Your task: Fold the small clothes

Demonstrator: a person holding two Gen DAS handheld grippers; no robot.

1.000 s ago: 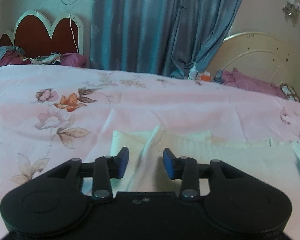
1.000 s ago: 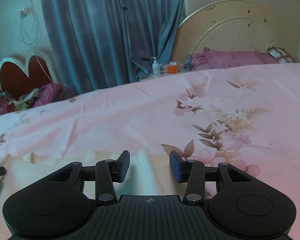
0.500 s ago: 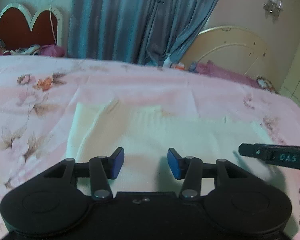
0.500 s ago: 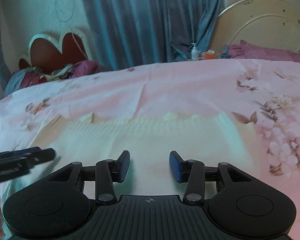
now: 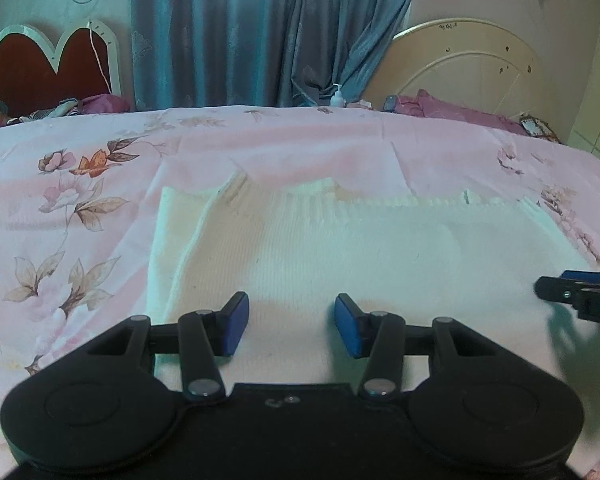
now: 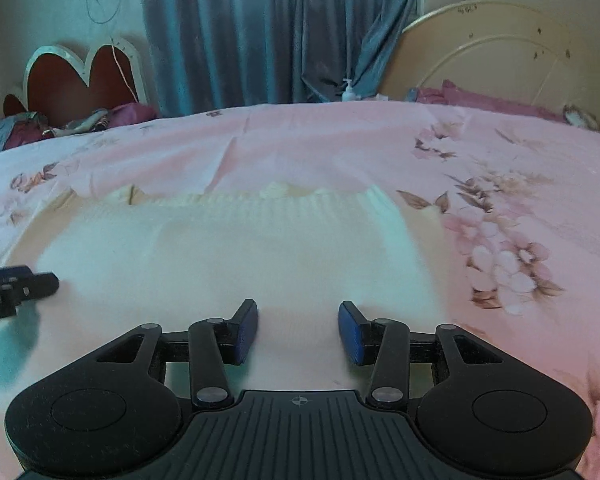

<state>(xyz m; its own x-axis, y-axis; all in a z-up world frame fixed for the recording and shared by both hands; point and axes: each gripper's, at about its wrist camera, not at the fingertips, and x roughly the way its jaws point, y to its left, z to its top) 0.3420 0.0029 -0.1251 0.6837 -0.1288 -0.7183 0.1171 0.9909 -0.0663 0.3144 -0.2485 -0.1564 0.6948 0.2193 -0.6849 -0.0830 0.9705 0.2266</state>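
1. Left hand-held gripper (image 5: 288, 322): foreground of the left wrist view, its blue-padded fingers (image 5: 234, 323) spread wide apart with nothing between them, poised over the near part of the garment.
2. Right hand-held gripper (image 6: 298, 330): foreground of the right wrist view, jaws likewise wide apart and holding nothing; its tip also enters the left wrist view at the right edge (image 5: 572, 290), above the garment's right side.
3. Cream knitted garment (image 5: 340, 256): lies flat on the bed directly ahead of both grippers, with a ribbed band along its far edge and a folded flap down its left side (image 5: 172, 248). In the right wrist view the same garment (image 6: 228, 256) fills the middle ground.
4. Bed sheet (image 5: 80, 184): pink with a floral print, bearing the garment and extending beyond it on all sides.
5. Pump bottle (image 5: 337, 96): stands upright past the far edge of the bed, in front of the curtain; its contents cannot be made out.
6. Blue curtain (image 5: 260, 28): hangs against the far wall.
7. Headboards: a red scalloped headboard (image 5: 48, 64) at far left and a cream rounded headboard (image 5: 460, 68) at far right.
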